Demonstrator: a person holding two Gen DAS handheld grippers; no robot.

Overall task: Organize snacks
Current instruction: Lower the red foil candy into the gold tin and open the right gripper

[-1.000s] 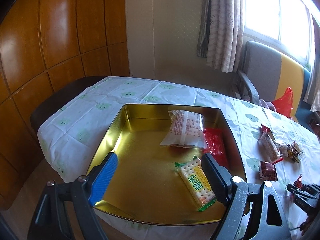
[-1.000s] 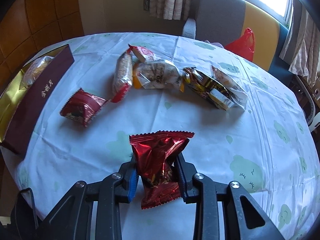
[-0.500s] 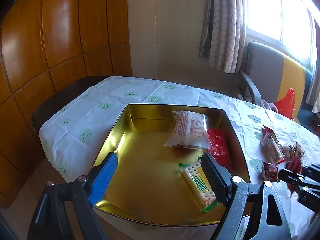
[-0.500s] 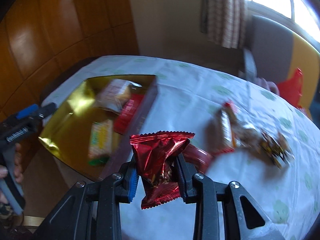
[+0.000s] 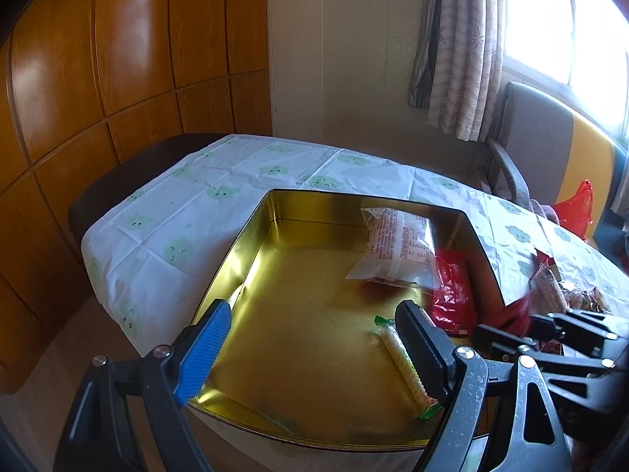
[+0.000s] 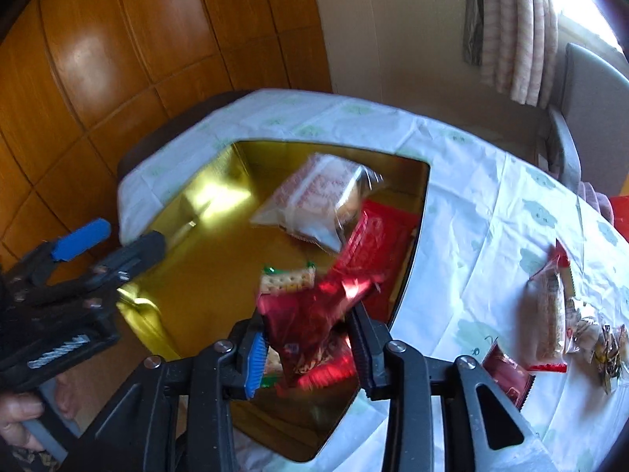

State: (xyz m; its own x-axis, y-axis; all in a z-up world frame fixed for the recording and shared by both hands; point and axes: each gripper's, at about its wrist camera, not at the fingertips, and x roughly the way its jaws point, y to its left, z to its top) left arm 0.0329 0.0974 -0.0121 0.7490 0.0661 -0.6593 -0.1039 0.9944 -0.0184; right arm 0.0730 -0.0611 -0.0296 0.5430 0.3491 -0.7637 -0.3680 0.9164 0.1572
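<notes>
Gold metal lines the open tin (image 5: 251,275) that fills the left wrist view, sitting at the near left corner of a table under a white cloth printed with green clouds (image 5: 220,192). The left gripper (image 5: 310,338) hangs over the tin's near rim with its jaws wide apart and nothing between them, probably waiting out of the way. Inside the tin, a clear packet with red print (image 5: 397,251) leans at the far right, a flat red packet (image 5: 452,295) lies beside it, and a cracker packet with green ends (image 5: 405,365) lies near the right jaw. At the right edge the other tool reaches in.

From the right wrist view, the right gripper (image 6: 310,346) is over the near right part of the tin (image 6: 184,212), a shiny red foil snack (image 6: 314,314) between its jaws. The jaws are opening, likely to drop it in; motion blur hides whether the pads still press it. More loose snacks (image 6: 550,306) wait on the cloth at the right.
</notes>
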